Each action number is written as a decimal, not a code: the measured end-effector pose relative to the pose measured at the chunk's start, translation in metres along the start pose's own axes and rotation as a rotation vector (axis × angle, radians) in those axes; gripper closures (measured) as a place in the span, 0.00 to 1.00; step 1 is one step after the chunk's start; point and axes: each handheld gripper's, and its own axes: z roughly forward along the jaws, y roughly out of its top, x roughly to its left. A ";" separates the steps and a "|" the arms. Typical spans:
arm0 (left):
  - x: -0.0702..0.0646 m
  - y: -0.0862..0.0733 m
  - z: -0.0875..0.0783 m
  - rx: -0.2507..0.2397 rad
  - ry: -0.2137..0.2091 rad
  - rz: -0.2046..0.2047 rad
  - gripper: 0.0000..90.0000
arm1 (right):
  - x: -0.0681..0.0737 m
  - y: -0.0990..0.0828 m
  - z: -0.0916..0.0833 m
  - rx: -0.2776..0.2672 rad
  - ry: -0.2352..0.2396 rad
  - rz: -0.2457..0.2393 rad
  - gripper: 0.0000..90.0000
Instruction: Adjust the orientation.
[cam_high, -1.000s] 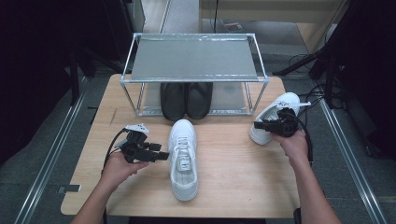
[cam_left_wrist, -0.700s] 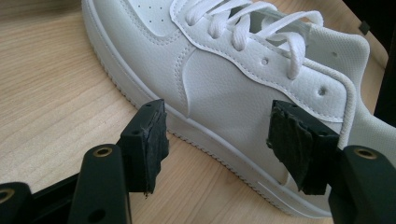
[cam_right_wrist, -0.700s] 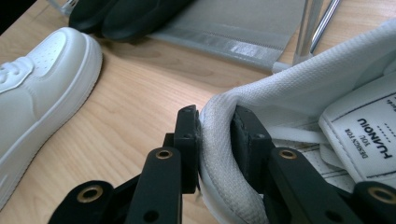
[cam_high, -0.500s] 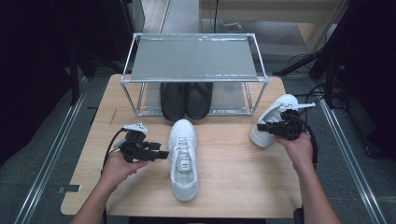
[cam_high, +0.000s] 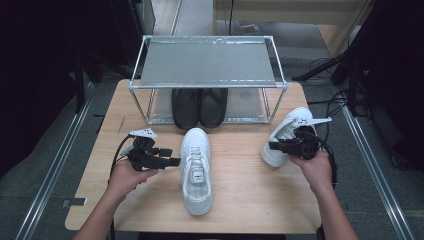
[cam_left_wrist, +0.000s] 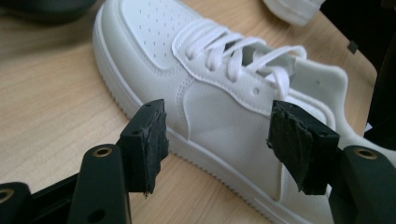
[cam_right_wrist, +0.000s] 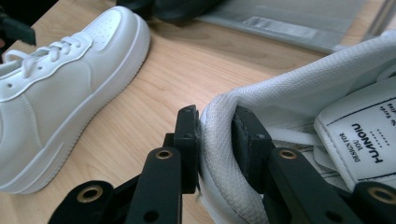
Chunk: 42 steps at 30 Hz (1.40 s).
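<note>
A white sneaker (cam_high: 196, 167) lies mid-table with its toe toward the rack. My left gripper (cam_high: 172, 161) hovers open just to its left; in the left gripper view the jaws (cam_left_wrist: 229, 140) stand wide, facing the side of that sneaker (cam_left_wrist: 210, 70) without touching it. A second white sneaker (cam_high: 287, 131) sits near the right edge of the table. My right gripper (cam_high: 272, 146) is shut on its padded collar (cam_right_wrist: 299, 84), one pad inside the opening and one outside (cam_right_wrist: 217, 135). The first sneaker (cam_right_wrist: 60, 79) lies to the left in the right gripper view.
A metal-framed rack (cam_high: 207, 60) with a grey top shelf stands at the back of the wooden table (cam_high: 250, 200). A pair of black shoes (cam_high: 199, 106) sits under it on the lower level. Cables trail off the table at the right.
My right gripper has shifted a little toward the person, taking the right sneaker's collar with it. The left gripper and the middle sneaker have stayed put.
</note>
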 end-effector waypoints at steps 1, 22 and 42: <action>0.000 0.001 -0.001 -0.004 0.001 0.004 0.42 | 0.003 -0.001 0.001 0.005 0.004 0.001 0.83; -0.003 0.016 0.010 -0.018 -0.022 0.065 0.41 | 0.067 -0.025 0.010 0.023 0.036 -0.019 0.83; -0.003 0.023 0.016 -0.027 -0.029 0.084 0.42 | 0.131 -0.052 0.038 0.044 0.091 -0.054 0.82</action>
